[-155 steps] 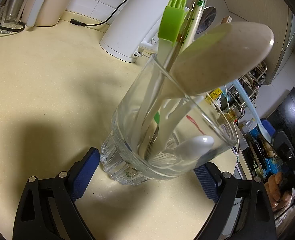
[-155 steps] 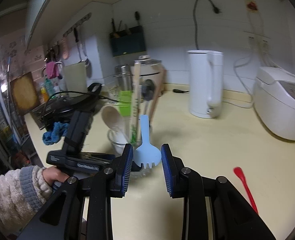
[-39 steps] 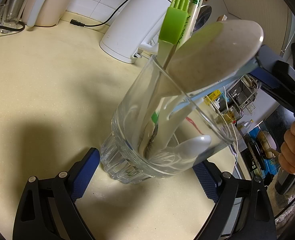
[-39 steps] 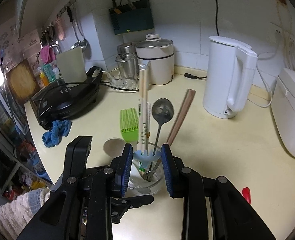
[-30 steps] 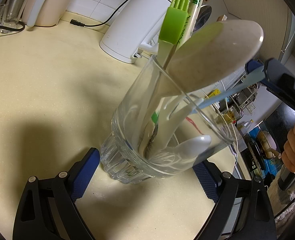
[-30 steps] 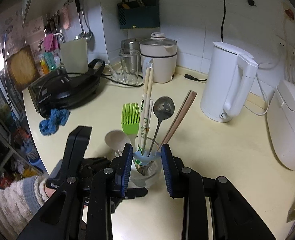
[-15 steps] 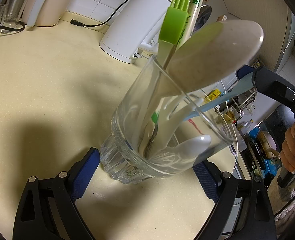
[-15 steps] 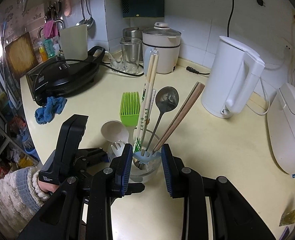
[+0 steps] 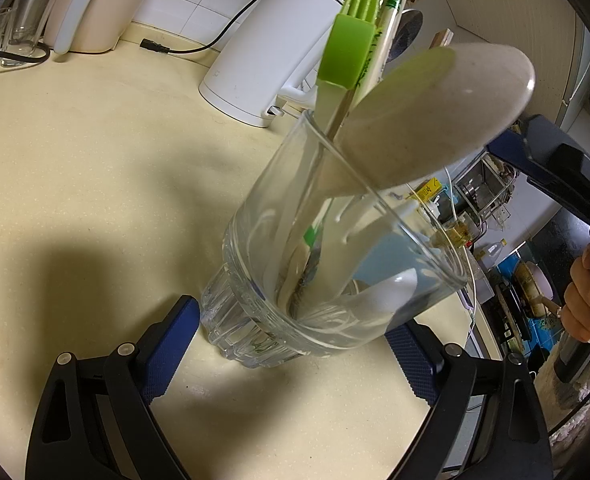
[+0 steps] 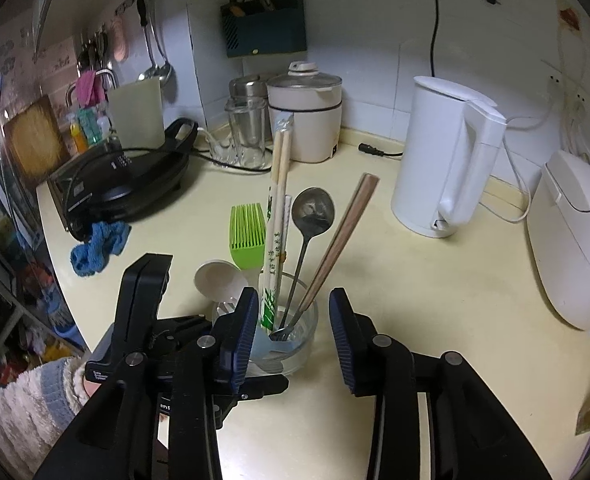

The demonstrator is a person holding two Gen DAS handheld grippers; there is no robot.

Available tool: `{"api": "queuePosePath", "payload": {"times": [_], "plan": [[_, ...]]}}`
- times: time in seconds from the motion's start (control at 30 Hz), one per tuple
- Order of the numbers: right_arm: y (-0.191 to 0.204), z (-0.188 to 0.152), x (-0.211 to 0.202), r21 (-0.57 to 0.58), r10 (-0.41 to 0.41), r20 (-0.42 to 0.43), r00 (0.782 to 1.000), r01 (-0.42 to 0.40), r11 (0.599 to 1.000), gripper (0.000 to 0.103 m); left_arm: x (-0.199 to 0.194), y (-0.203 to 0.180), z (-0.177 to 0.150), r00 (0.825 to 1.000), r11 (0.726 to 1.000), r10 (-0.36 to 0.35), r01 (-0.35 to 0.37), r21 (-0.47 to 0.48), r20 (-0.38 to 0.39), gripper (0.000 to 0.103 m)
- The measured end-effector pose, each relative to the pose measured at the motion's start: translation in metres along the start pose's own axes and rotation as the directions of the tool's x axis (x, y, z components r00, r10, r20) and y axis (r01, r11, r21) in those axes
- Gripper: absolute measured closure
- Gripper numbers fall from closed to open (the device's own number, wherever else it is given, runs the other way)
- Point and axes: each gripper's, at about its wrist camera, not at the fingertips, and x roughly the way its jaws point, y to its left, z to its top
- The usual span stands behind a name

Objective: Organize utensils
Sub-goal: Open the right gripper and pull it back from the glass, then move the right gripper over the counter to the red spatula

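1. The glass cup (image 10: 273, 336) stands on the yellow counter (image 10: 415, 280), in front of the white kettle (image 10: 447, 160). It is full of utensils.
2. Inside the cup are a green brush (image 10: 247, 232), pale chopsticks (image 10: 279, 200), a metal spoon (image 10: 313, 210), a brown stick (image 10: 343, 236), a white spoon (image 10: 219, 278) and a light blue fork (image 10: 267, 348). The blue fork lies low in the cup, on the side away from the kettle.
3. The right gripper (image 10: 291, 320) hangs just over the cup. Its fingers are opening and nothing is pressed between them. The blue fork looks let go.
4. The left gripper (image 9: 291, 344) has one blue pad on each side of the cup's bottom. The pads sit very close to the glass, but I cannot tell if they squeeze it.
5. The cup is glass, so it is probably hard, smooth, slippery and easy to break. With tall things leaning out, it could tip. I think it is best to hold it low, near the thick ribbed bottom.
6. The plastic fork and spoon are probably light and stiff. The chopsticks are thin and could roll. Take each one by the handle.
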Motion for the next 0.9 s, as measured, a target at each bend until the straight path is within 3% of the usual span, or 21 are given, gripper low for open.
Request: {"api": "queuePosePath", "payload": {"times": [0.43, 0.67, 0.9], "plan": [[-0.036, -0.044, -0.020, 0.121, 0.007, 0.085, 0.996, -0.018, 0.992, 0.066, 0.000, 0.000, 0.000, 1.000, 1.000, 0.000, 0.000, 0.000, 0.000, 0.009], [-0.069, -0.098, -0.016, 0.299, 0.002, 0.083, 0.997, -0.026, 0.954, 0.066, 0.000, 0.000, 0.000, 1.000, 1.000, 0.000, 0.000, 0.000, 0.000, 0.009], [-0.100, -0.164, -0.023, 0.428, -0.051, 0.054, 0.997, 0.024, 0.903, 0.066, 0.000, 0.000, 0.000, 1.000, 1.000, 0.000, 0.000, 0.000, 0.000, 0.009]]}}
